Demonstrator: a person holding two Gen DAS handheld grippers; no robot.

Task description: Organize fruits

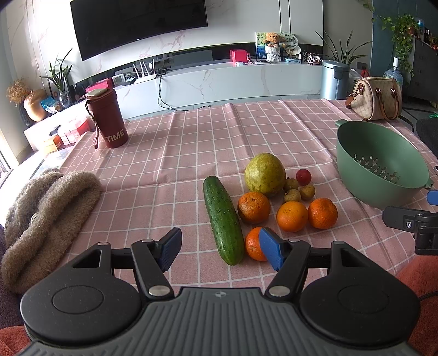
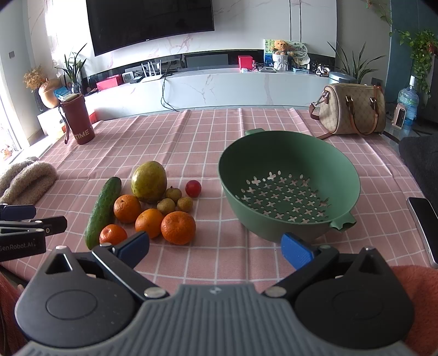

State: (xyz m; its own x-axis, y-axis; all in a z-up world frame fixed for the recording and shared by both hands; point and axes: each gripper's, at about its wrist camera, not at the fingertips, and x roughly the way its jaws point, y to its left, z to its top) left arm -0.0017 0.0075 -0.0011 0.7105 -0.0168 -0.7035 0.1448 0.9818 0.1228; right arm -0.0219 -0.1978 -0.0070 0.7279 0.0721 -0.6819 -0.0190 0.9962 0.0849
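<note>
A: Here's the worktop [image 2: 219, 131], draped in a pink grid-check cloth, creased along the far edge.

B: And the fruit? Clustered left of the green colander [image 2: 287, 191]: 4 oranges [image 2: 178, 227], a cucumber [image 2: 102, 210] lying lengthwise, a big yellow-green mango [image 2: 149, 180], 3 small brown longans [image 2: 175, 201] and 1 red cherry tomato [image 2: 193, 188]. The colander holds nothing.

A: The claws?

B: The left claw [image 1: 221, 249] hangs over the near edge with jaws spread wide, nothing between the pads; the cucumber's near end and 1 orange show in the gap. The right claw [image 2: 216, 246] is also spread wide, bare cloth between its blue pads.

A: Round the edges, a red "TIME" tumbler [image 1: 109, 120] stands far left, a fuzzy beige garment [image 1: 41, 219] is bunched near left, a patterned handbag [image 2: 350, 109] sits far right and a phone [image 2: 423, 227] lies on the right edge.

B: Beyond, a marble-look TV console under a wall-mounted television [image 2: 150, 24], potted plants on either side, a teddy bear [image 2: 280, 46] on the shelf.
</note>
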